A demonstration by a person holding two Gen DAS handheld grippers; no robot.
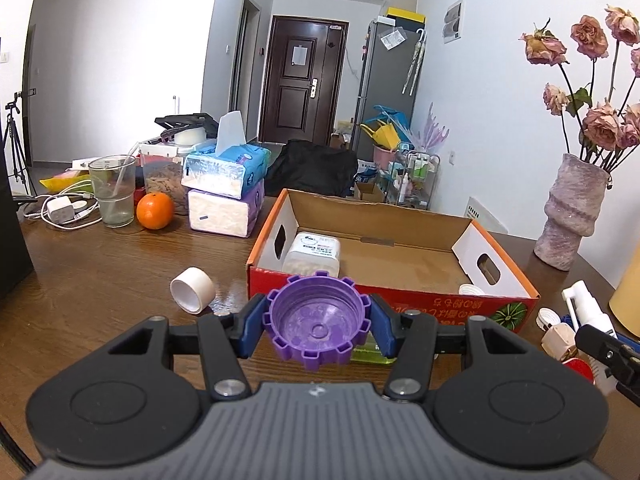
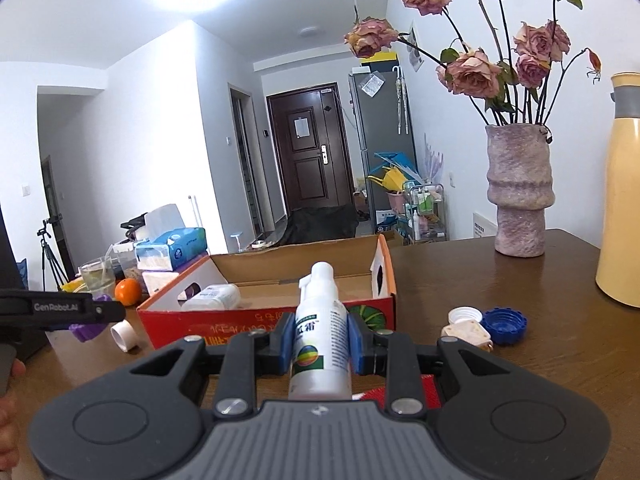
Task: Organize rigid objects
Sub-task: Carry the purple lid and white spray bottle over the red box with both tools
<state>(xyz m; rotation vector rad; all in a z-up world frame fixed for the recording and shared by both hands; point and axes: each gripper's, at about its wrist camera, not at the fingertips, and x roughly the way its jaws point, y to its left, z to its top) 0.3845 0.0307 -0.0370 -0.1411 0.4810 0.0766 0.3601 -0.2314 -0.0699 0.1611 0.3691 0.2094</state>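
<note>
My left gripper (image 1: 316, 326) is shut on a purple ridged cap (image 1: 316, 320), held just in front of the red cardboard box (image 1: 400, 300). A white jar (image 1: 314, 254) lies inside the box at its left. My right gripper (image 2: 318, 346) is shut on a white spray bottle (image 2: 322, 336), held upright in front of the same box (image 2: 248, 320). The spray bottle also shows at the right edge of the left wrist view (image 1: 588, 312). The purple cap shows at the left of the right wrist view (image 2: 86, 330).
A white tape roll (image 1: 193, 289) lies left of the box. A blue cap (image 2: 504, 326), a white cap (image 2: 464, 315) and a beige plug (image 2: 466, 334) lie right of it. A vase of dried roses (image 2: 520, 188), a yellow flask (image 2: 622, 200), tissue packs (image 1: 224, 196), an orange (image 1: 155, 211) and a glass (image 1: 112, 192) stand on the table.
</note>
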